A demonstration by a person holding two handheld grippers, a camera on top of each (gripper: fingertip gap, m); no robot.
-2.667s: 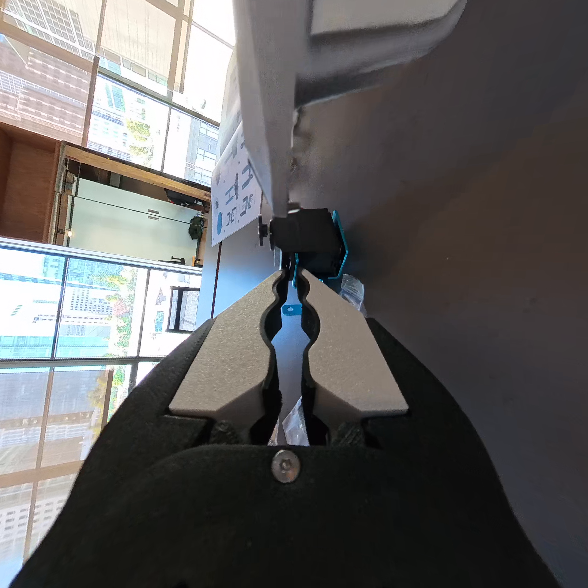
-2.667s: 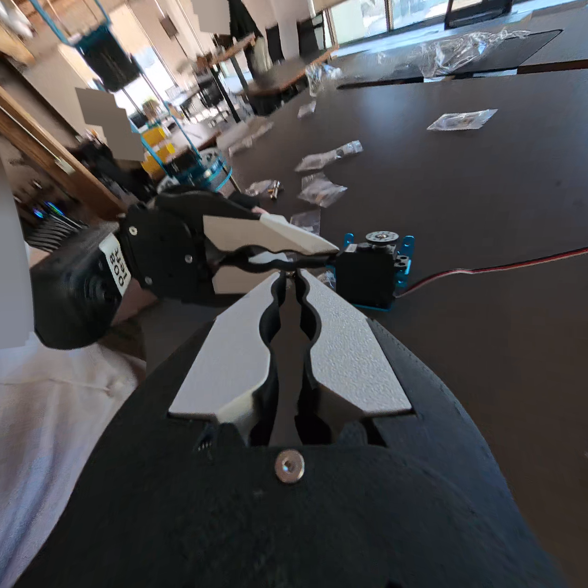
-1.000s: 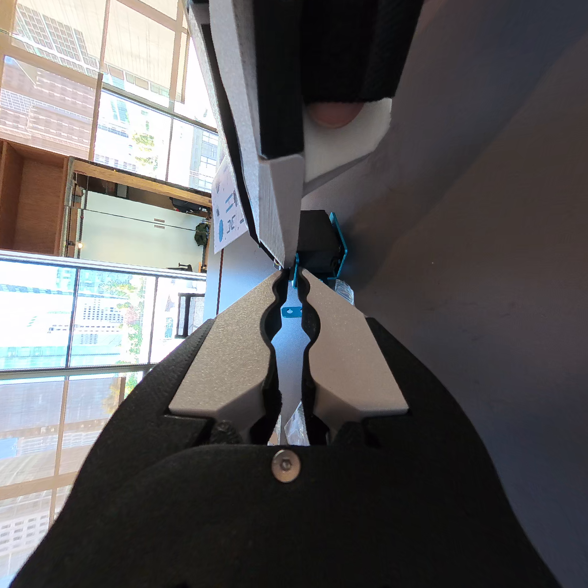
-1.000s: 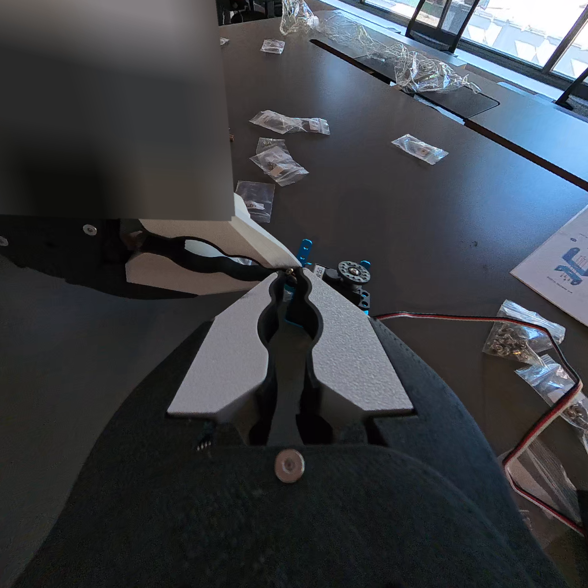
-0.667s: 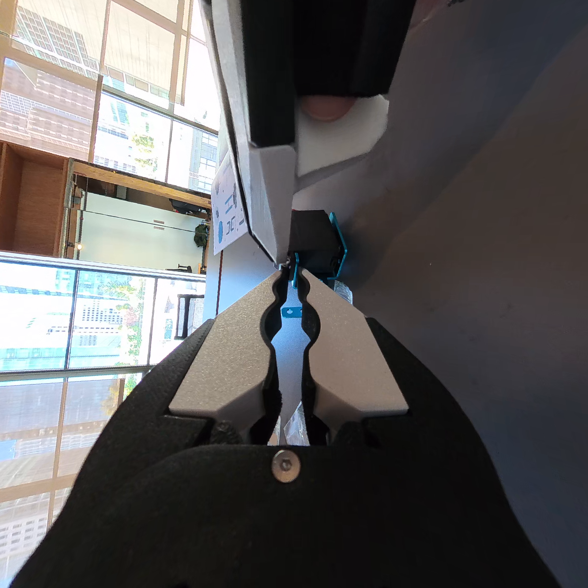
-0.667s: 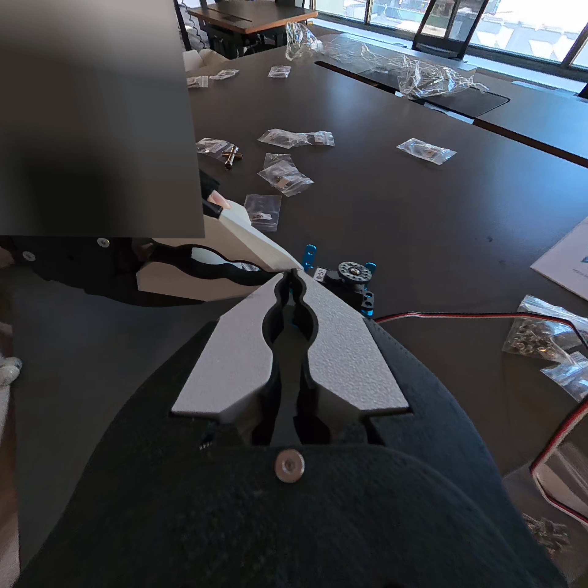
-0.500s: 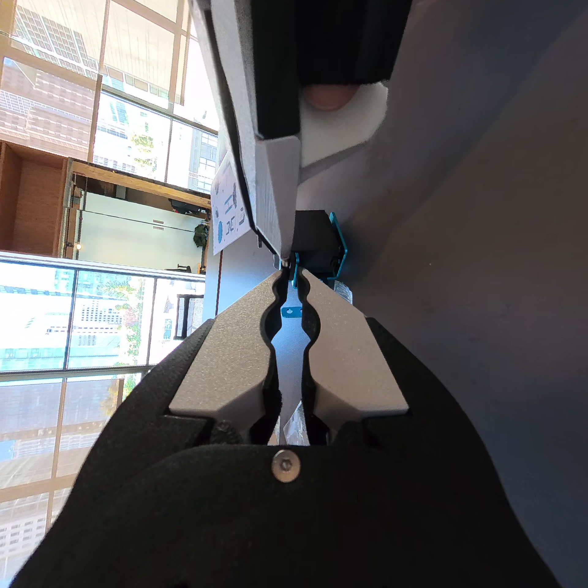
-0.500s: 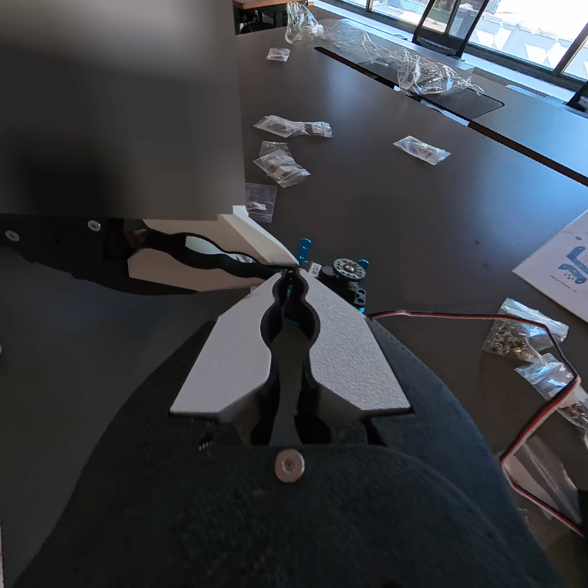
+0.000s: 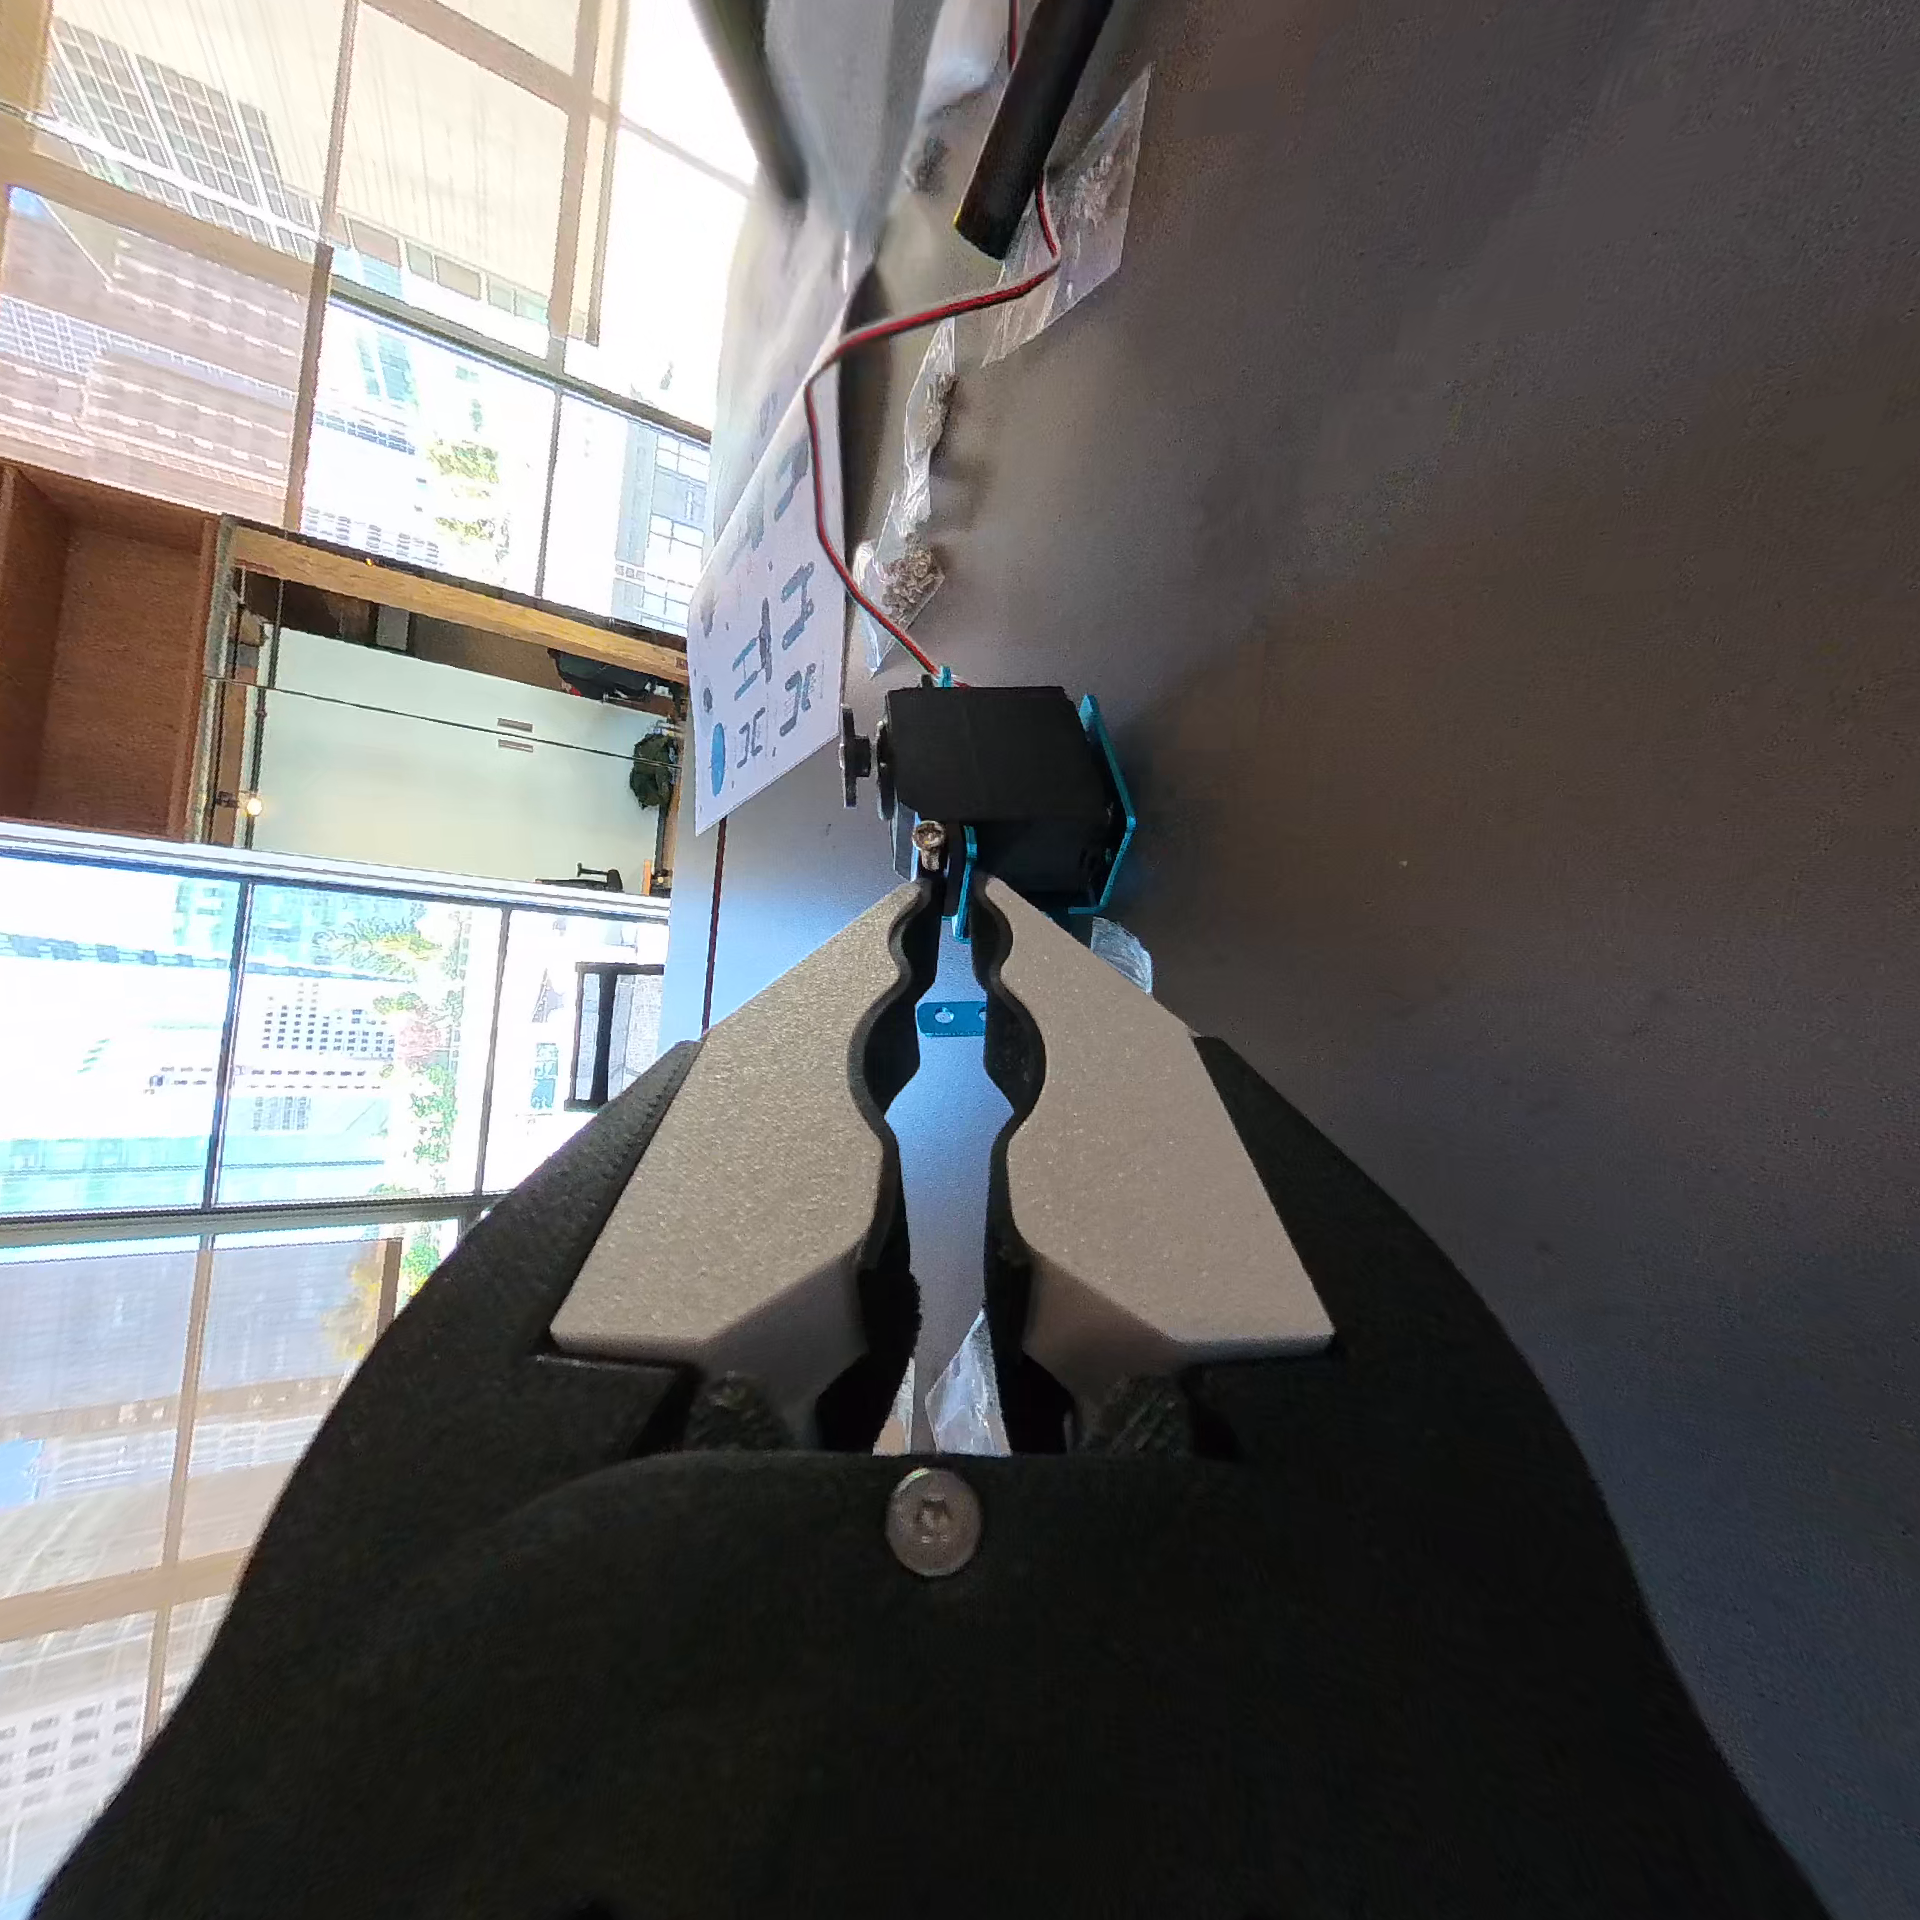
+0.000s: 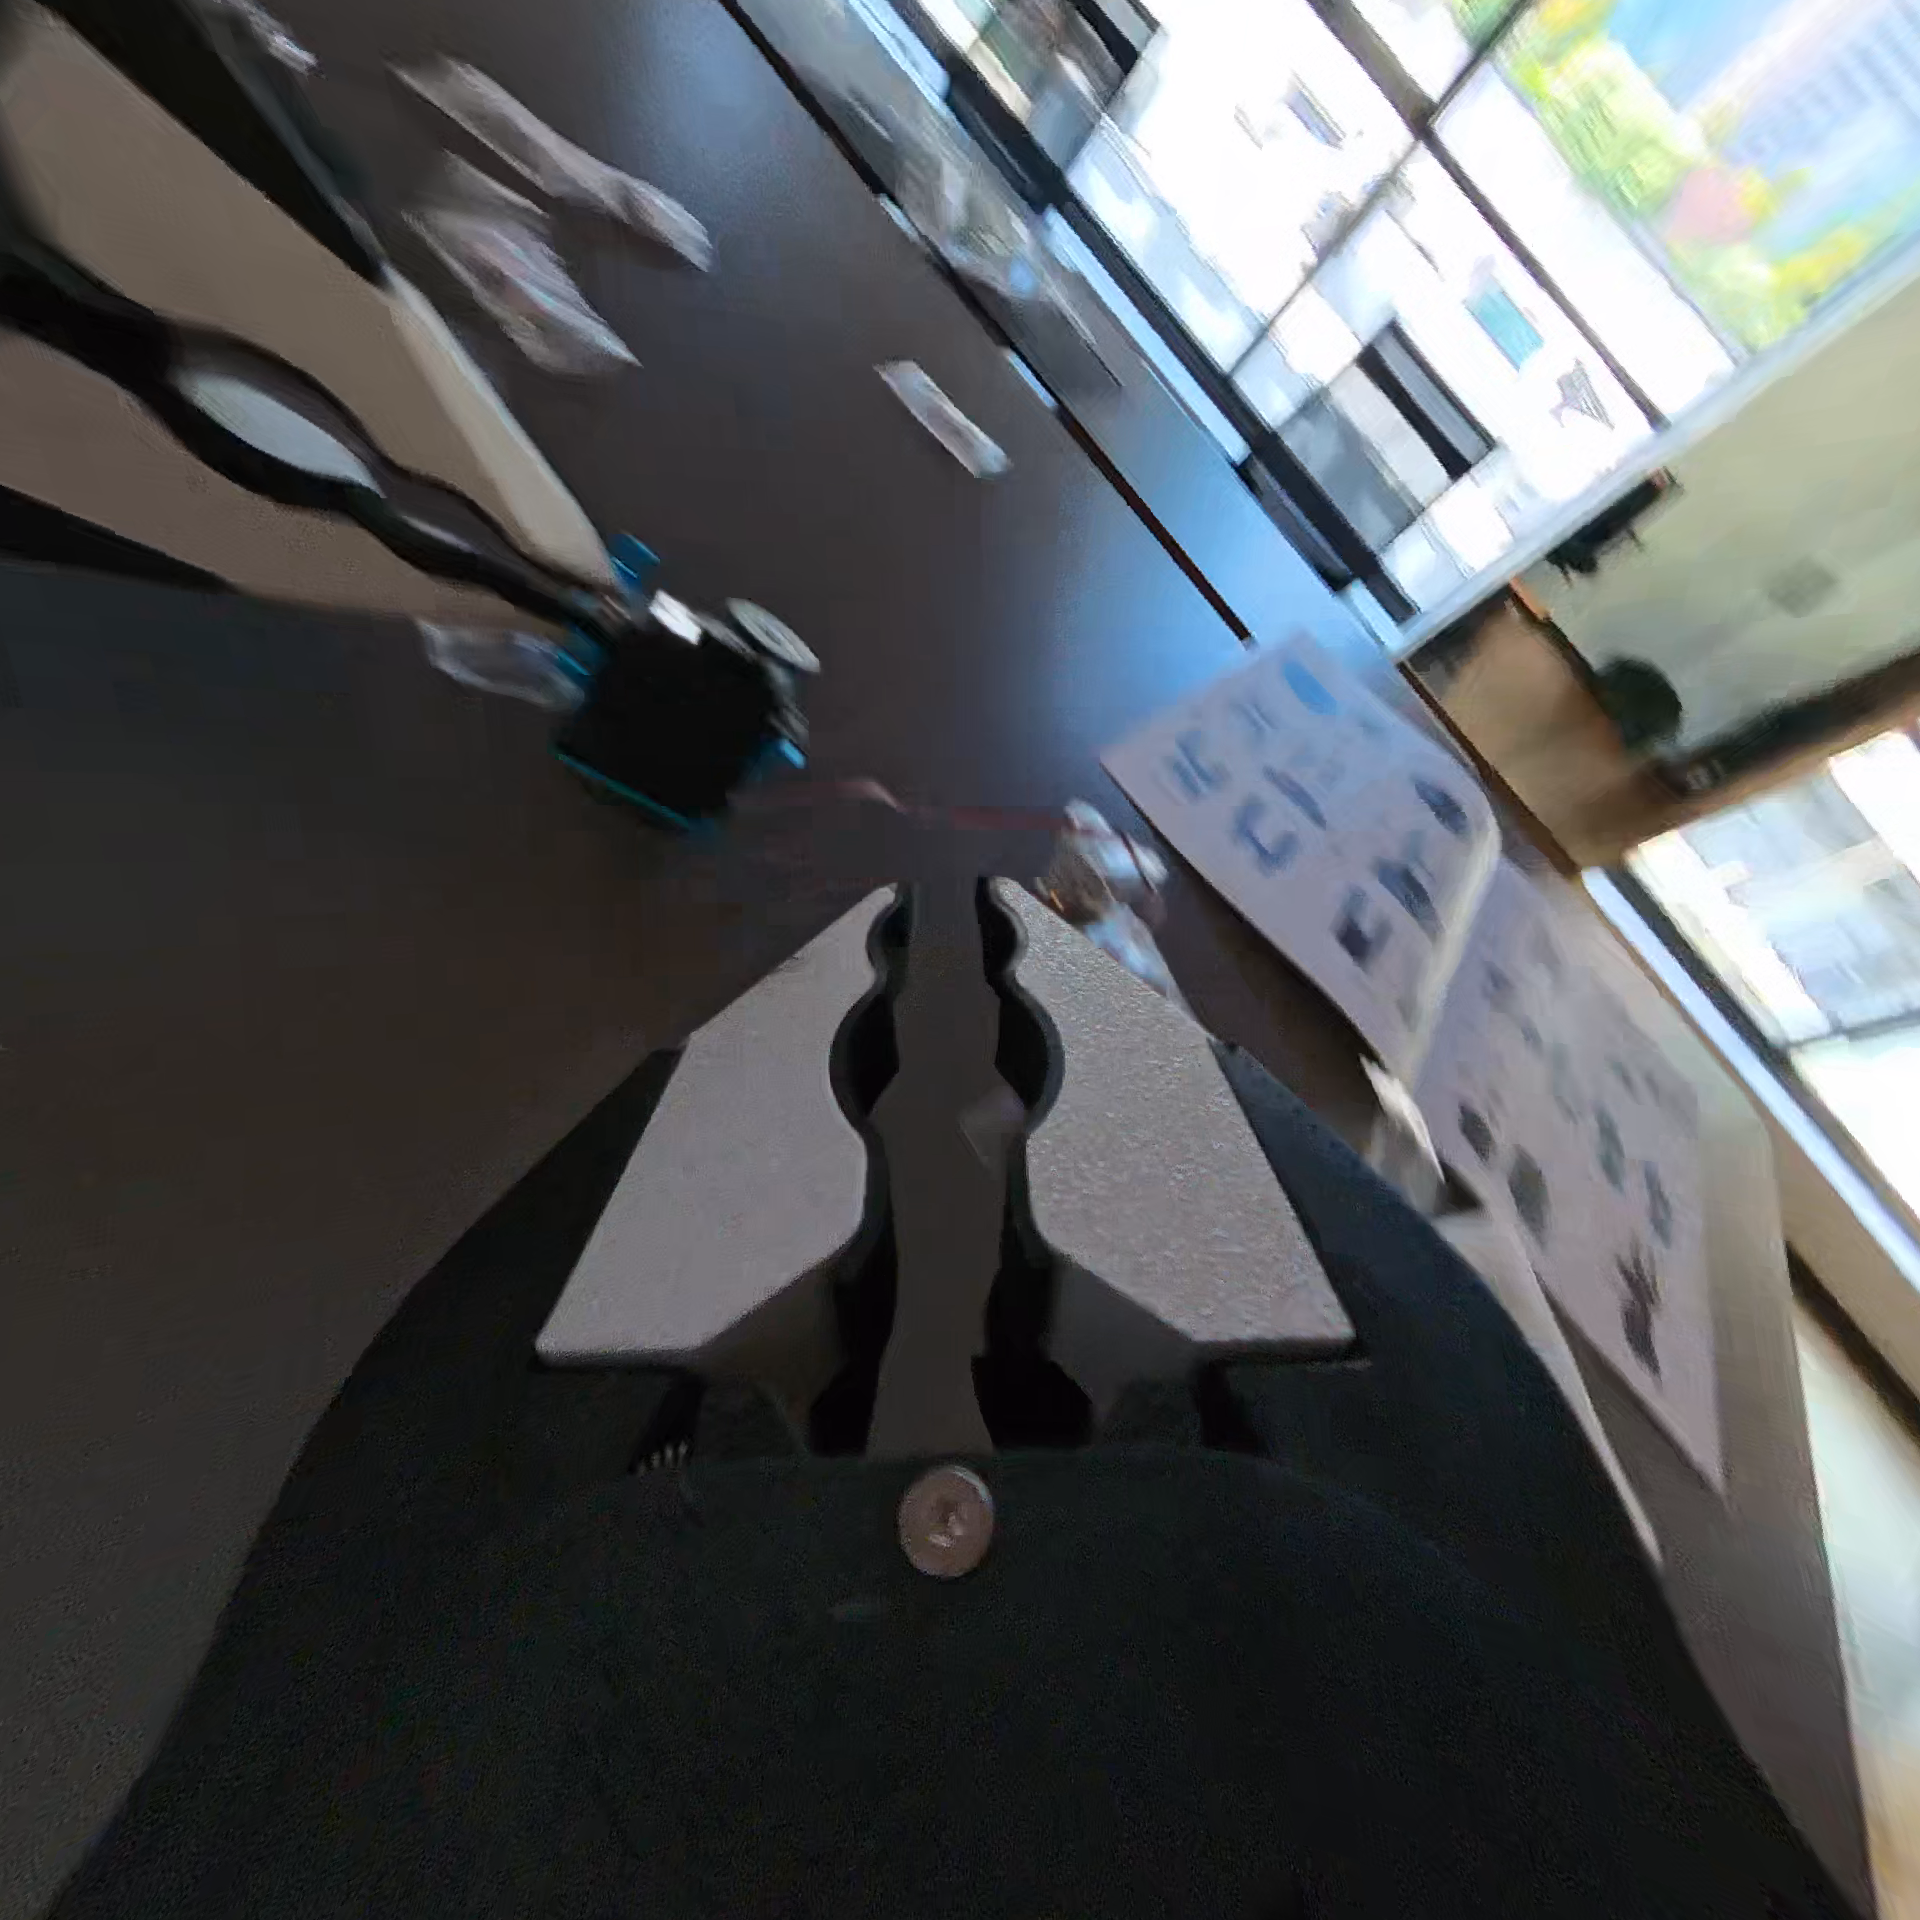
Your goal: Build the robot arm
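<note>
- My left gripper (image 9: 951,904) has its fingers pinched on a thin blue bracket (image 9: 964,883), the tab caught right at the fingertips.
- That bracket wraps a black servo (image 9: 992,769), which sits just past the tips on the dark table (image 9: 1507,831). A small screw (image 9: 928,836) stands at the bracket's edge, just beyond the left fingertip.
- A red, white and black cable (image 9: 862,499) runs from the servo's far end, away from the fingers, past clear bags of small hardware (image 9: 909,566). A printed sheet (image 9: 769,665) lies beyond the servo on the left-finger side.
- My right gripper (image 10: 940,899) holds nothing; its fingers stand a little apart, with a narrow gap between the tips.
- In the right wrist view, which is blurred, the servo (image 10: 686,717) lies ahead and off to the left-finger side, well apart from the tips, with the left gripper (image 10: 582,608) gripping its blue frame.
- Printed sheets (image 10: 1351,831) lie on the right-finger side, and a small bag (image 10: 1101,862) lies just past the right fingertip.
</note>
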